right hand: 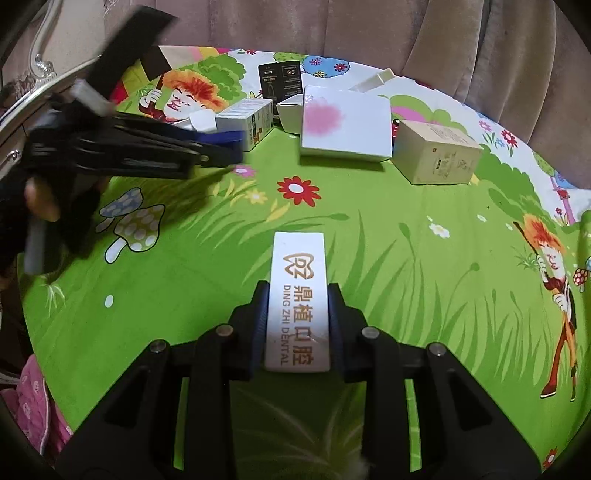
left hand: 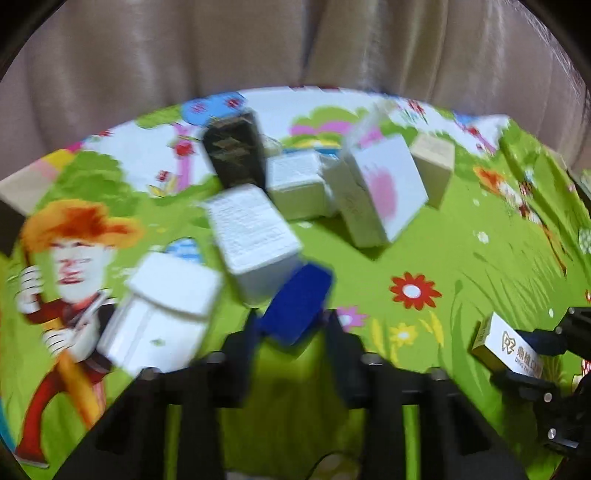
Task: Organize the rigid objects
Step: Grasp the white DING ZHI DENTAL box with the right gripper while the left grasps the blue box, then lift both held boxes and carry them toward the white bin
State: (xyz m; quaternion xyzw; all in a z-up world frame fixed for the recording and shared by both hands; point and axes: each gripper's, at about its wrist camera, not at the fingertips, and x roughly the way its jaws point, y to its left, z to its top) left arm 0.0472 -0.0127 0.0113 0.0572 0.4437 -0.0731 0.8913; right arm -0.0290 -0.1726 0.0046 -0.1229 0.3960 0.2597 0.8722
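Blue box point(left hand: 297, 302) sits clamped between the two fingers of the left hand-held gripper point(left hand: 291, 325), which is closed on its near end; the box tilts up and away over the tabletop point(left hand: 424, 251). The left wrist view is smeared by motion blur. From the right wrist view, the same left hand-held gripper point(right hand: 225, 147) reaches in from the left edge with the blue box point(right hand: 221, 137) at its tips.

Right hand-held gripper point(right hand: 297, 328) is closed on a long white dental box point(right hand: 299, 295) printed "DING ZHI DENTAL", fingers pressing its two long sides; the box points forward, its far end out past the fingertips. In the left wrist view this dental box point(left hand: 509, 345) shows at the lower right, held in the right hand-held gripper point(left hand: 532, 354).

Tabletop covered in a green cartoon-print cloth. Beyond the left gripper a loose cluster of boxes:
- black box point(right hand: 280, 79), upright, at the back
- white box with pink blotch point(right hand: 345, 123), the largest, lying flat
- beige carton point(right hand: 436, 153), just right of it, apart
- small white box with printed label point(right hand: 245, 120), near the blue box

Beige curtain point(right hand: 369, 29) behind the tabletop.
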